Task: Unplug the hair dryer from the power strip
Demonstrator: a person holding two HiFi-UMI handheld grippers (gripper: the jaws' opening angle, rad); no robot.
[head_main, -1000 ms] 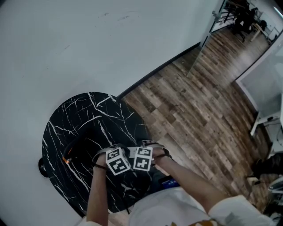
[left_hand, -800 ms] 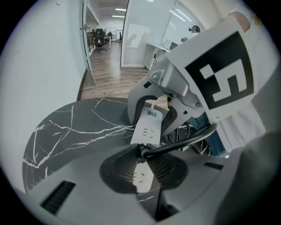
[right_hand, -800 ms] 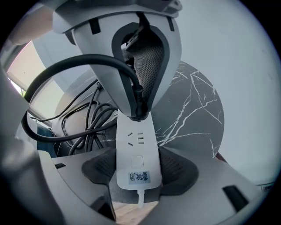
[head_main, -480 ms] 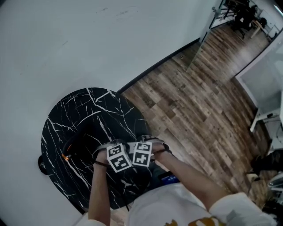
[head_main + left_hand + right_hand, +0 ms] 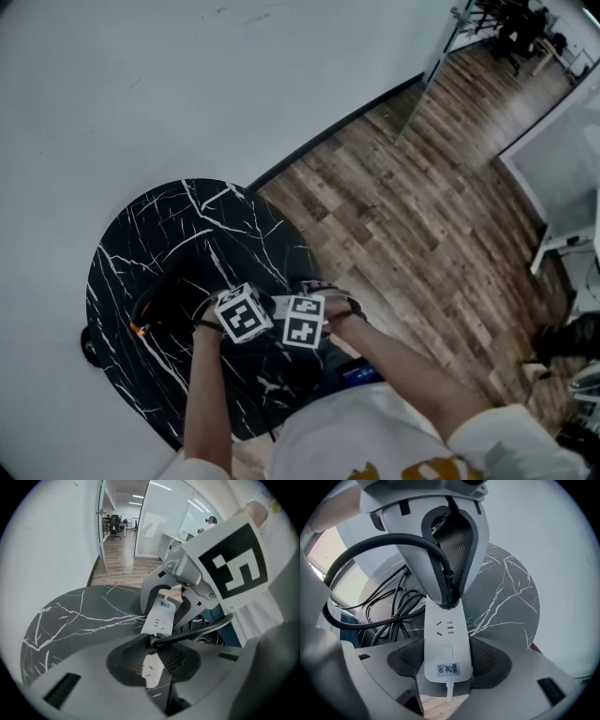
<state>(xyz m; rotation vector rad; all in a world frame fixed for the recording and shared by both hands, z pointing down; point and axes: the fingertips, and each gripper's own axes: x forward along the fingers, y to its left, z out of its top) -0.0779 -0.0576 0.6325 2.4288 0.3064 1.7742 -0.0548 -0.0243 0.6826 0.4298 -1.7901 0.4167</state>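
Observation:
A white power strip (image 5: 445,634) lies along the black marble table (image 5: 187,234). My right gripper (image 5: 446,660) is shut on the strip's labelled end. My left gripper (image 5: 153,654) is shut on the black plug (image 5: 153,641), which sits against the strip's (image 5: 161,613) face. The plug's black cord (image 5: 197,631) runs off to the right. The right gripper view shows the left gripper (image 5: 447,595) clamped on the plug (image 5: 448,601) at the strip's far end. In the head view the two marker cubes, left (image 5: 239,314) and right (image 5: 303,322), sit side by side and hide the strip.
A bundle of black cables (image 5: 389,616) lies beside the strip. A dark shape with a small orange spot (image 5: 139,329) rests on the table's left part. The round table stands against a white wall (image 5: 141,84), with wood floor (image 5: 422,216) to its right.
The left gripper's cube has tipped a little and shifted slightly left. The right gripper has stayed in place on the strip.

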